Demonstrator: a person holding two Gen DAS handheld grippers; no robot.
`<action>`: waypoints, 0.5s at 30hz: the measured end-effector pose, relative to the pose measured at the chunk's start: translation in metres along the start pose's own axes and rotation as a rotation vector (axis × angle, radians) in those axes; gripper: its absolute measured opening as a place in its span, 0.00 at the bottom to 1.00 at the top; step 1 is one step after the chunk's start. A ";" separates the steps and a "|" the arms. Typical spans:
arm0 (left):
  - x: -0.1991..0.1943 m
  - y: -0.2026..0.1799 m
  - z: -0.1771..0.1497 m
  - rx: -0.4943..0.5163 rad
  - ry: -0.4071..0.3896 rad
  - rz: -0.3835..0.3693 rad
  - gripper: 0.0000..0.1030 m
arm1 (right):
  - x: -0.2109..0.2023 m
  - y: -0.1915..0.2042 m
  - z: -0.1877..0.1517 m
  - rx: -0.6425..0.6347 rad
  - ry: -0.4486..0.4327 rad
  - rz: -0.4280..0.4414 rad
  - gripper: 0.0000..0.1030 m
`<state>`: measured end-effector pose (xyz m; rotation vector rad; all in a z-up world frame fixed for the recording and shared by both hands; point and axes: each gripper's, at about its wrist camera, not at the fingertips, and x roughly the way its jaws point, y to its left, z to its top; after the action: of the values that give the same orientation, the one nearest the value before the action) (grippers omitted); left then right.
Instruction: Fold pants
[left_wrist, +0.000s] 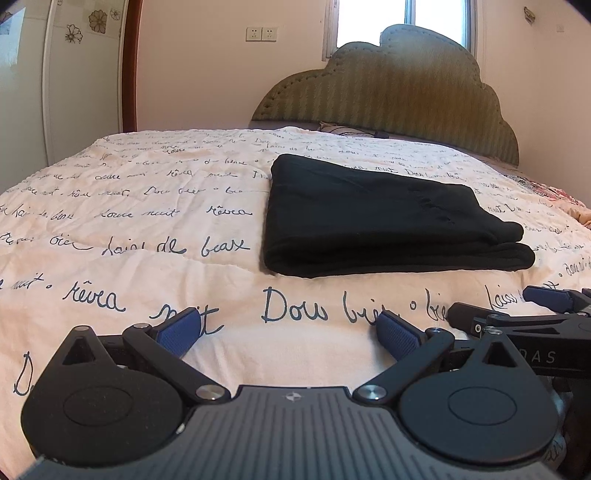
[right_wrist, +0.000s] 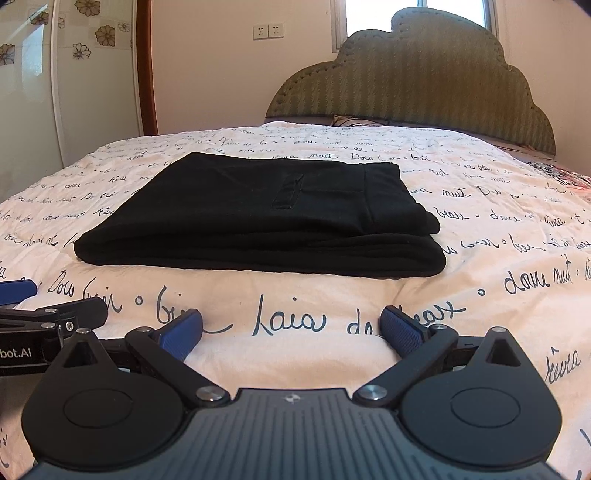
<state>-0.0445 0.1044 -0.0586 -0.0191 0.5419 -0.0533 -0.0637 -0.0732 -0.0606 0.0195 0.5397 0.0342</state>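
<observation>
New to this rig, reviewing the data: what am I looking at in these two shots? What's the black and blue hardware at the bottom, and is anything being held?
There is no robot arm here. A person holds a two-finger gripper in each hand, and each one carries a fisheye camera looking forward along its fingers. One picture comes from the left gripper, the other from the right gripper. The blue parts are the finger pads. Each gripper also shows at the edge of the other's picture.

Both look across a bed with a cream blanket printed with handwriting, and a green headboard behind. A pair of black pants lies on it, already folded into a flat stack.

Both grippers are open and hold nothing; they sit short of the pants, not touching them.
</observation>
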 end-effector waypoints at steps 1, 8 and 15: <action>0.000 0.001 0.000 0.000 0.000 -0.001 1.00 | 0.000 0.000 0.000 -0.001 -0.003 -0.003 1.00; 0.000 0.001 -0.001 0.002 -0.001 0.000 1.00 | -0.002 0.002 -0.001 -0.006 -0.012 -0.011 1.00; 0.000 0.000 -0.001 0.009 -0.001 0.001 1.00 | -0.002 -0.001 -0.001 -0.003 -0.015 -0.006 1.00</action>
<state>-0.0450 0.1042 -0.0593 -0.0105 0.5410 -0.0550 -0.0659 -0.0739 -0.0610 0.0156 0.5243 0.0290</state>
